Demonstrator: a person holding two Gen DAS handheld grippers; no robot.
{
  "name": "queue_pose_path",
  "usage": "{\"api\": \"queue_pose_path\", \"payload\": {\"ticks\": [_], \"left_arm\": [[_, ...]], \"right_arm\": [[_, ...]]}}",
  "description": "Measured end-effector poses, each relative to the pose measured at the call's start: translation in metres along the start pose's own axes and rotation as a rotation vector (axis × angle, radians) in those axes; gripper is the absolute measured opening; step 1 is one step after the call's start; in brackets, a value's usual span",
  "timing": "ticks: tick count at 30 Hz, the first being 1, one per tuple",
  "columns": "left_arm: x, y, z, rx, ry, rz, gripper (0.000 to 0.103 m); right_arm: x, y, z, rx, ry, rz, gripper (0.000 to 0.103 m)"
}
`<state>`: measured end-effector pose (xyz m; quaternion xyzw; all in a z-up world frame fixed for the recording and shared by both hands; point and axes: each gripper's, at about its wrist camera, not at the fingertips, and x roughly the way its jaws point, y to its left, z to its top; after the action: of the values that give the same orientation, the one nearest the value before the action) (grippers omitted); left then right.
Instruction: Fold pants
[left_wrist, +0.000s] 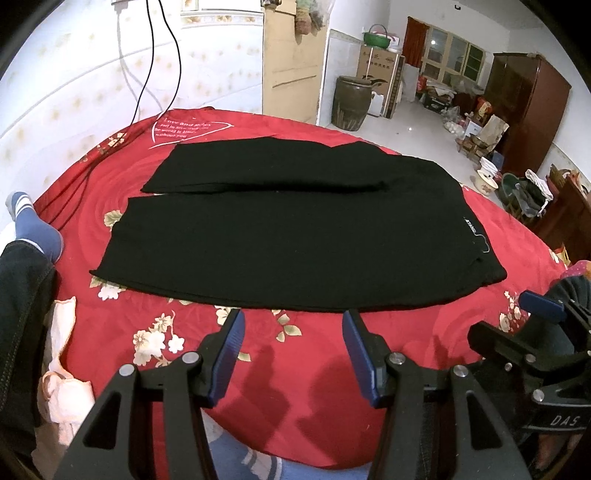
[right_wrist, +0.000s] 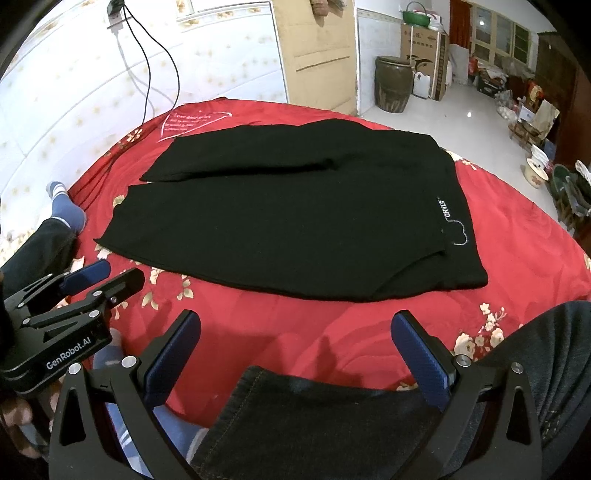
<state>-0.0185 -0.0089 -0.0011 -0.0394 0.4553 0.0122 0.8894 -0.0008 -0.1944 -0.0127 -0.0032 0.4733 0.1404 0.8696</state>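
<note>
Black pants lie flat on the red bedspread, legs toward 9 o'clock, waistband toward 3. Left tool and right tool both spread wide, empty, short of the near hem. Fabric looks soft, light, limp: pinch at the edges or corners. Only the right view shows a denim knee under the tool.

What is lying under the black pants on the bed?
The black knit pants lie flat on a red floral bedsheet, which shows on all sides around them. The sheet's part directly beneath the fabric is covered, so anything there cannot be seen.
</note>
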Motion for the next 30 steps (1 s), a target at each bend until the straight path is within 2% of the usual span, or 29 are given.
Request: {"api": "queue_pose_path", "payload": {"ticks": [30], "left_arm": [[0.011,-0.005,0.000,0.020,0.011,0.002,0.058]], "right_arm": [[0.014,-0.007,-0.002,0.014,0.015,0.018,0.103]]}}
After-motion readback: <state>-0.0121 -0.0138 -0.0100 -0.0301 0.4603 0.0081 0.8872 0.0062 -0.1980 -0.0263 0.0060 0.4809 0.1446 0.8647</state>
